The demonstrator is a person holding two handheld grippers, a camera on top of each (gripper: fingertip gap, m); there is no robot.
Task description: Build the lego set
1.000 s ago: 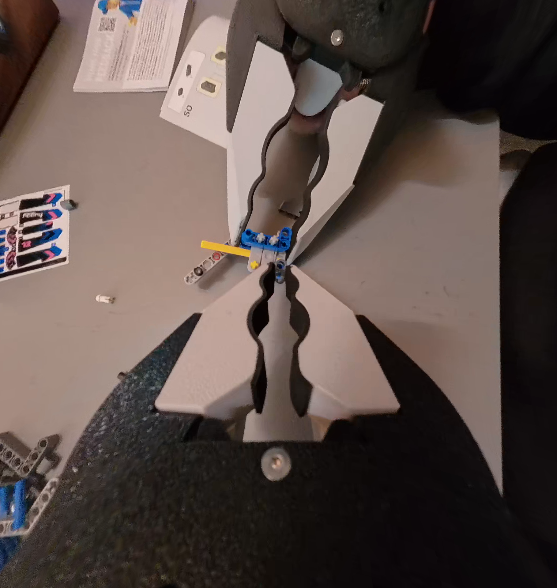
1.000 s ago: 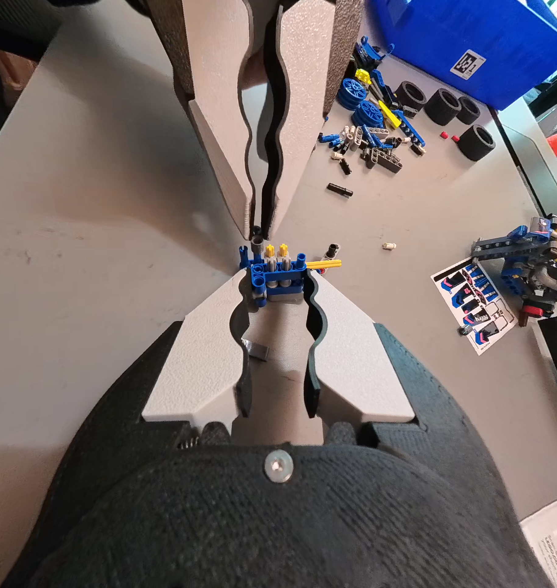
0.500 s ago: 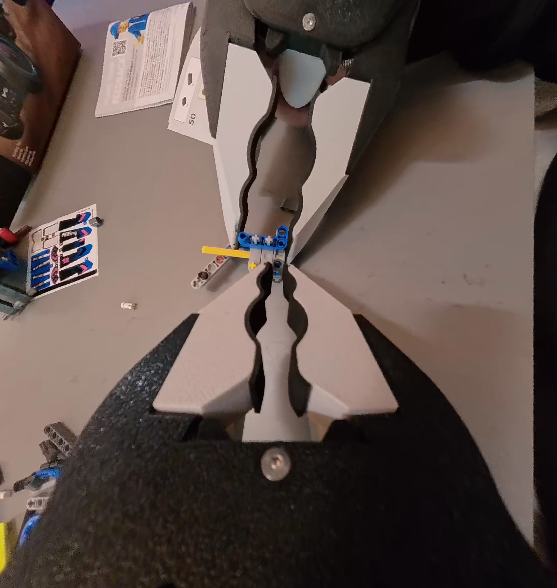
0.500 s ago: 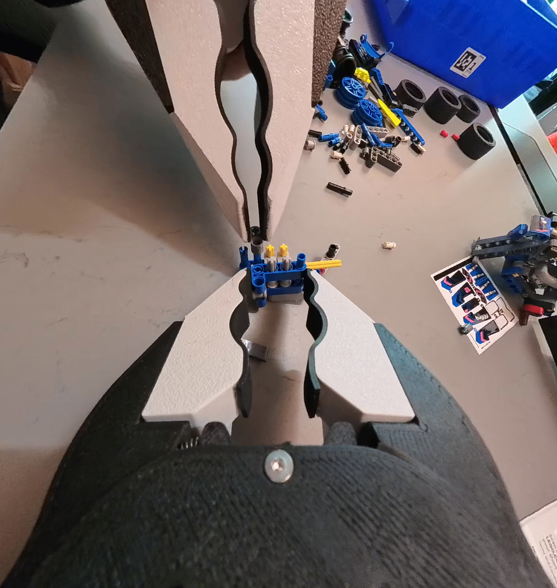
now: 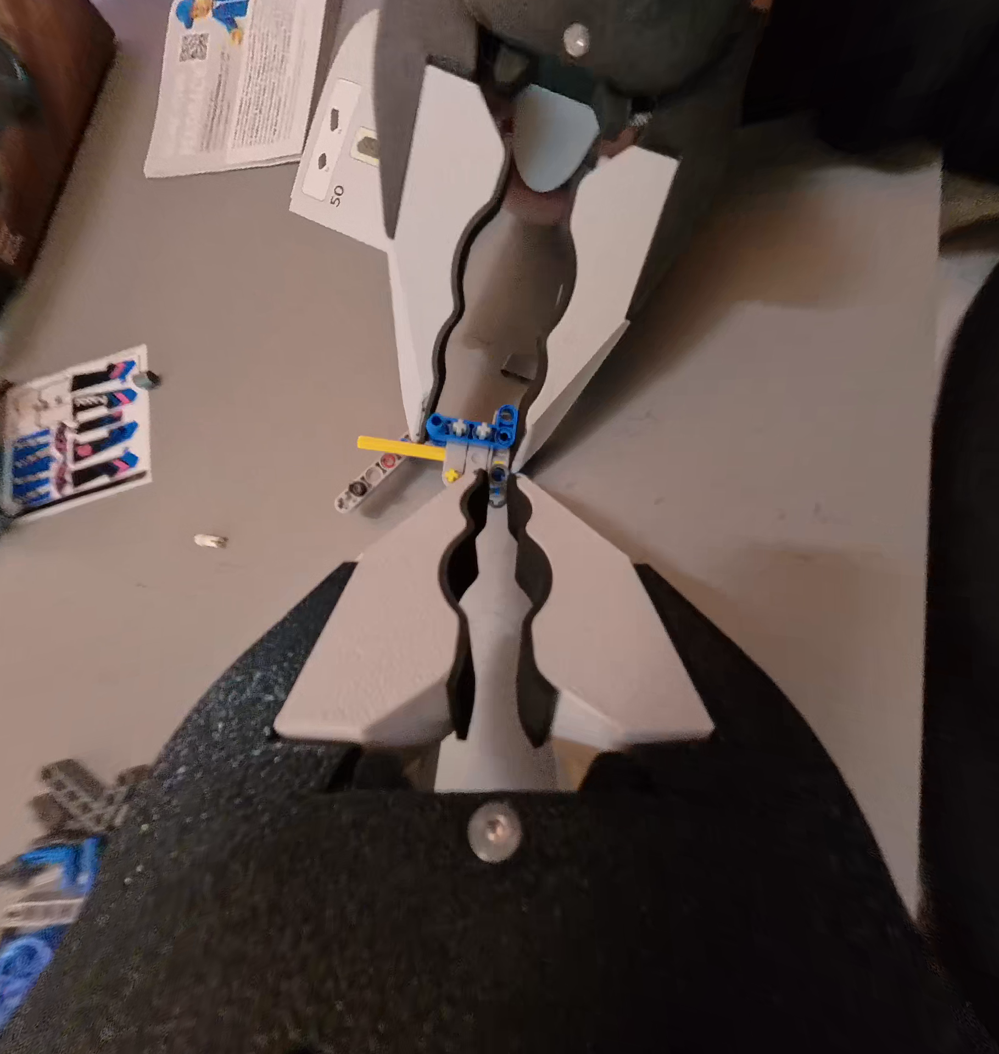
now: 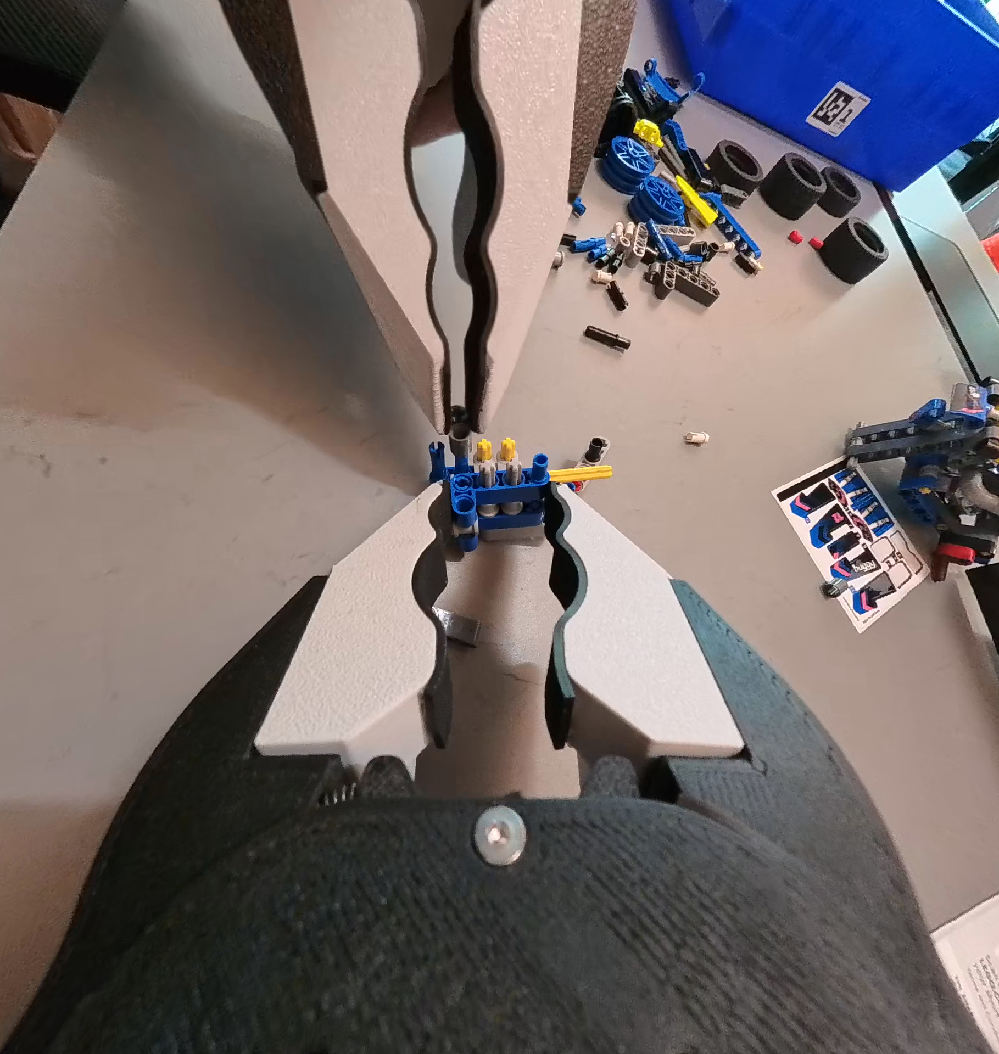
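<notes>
While right gripper jaws clamp blue assembly, left gripper jaws pinch its grey pin

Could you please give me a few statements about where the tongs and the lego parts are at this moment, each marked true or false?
1. The right tongs grip the small blue assembly. True.
2. The left tongs are wide open and empty. False: they are pinched on a small pin at the assembly.
3. A yellow rod sticks out of the assembly's side. True.
4. The black tyres lie on the sticker sheet. False: they stand by the blue bin.
</notes>
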